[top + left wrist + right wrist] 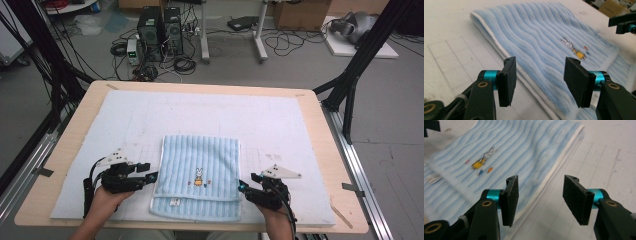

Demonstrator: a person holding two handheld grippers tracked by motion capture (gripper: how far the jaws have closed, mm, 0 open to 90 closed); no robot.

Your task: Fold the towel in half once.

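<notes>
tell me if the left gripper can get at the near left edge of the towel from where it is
Probably yes. The left gripper sits right beside the towel with its jaws open, and the towel's edge lies just ahead of them with nothing in between.

Left hand-held gripper (150, 176) and right hand-held gripper (246, 186) point inward, jaws apart, gripping nothing.

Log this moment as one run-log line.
item: folded light-blue striped towel with rabbit motif, flat on white mat | left gripper: open, beside towel | right gripper: open, beside towel
</notes>
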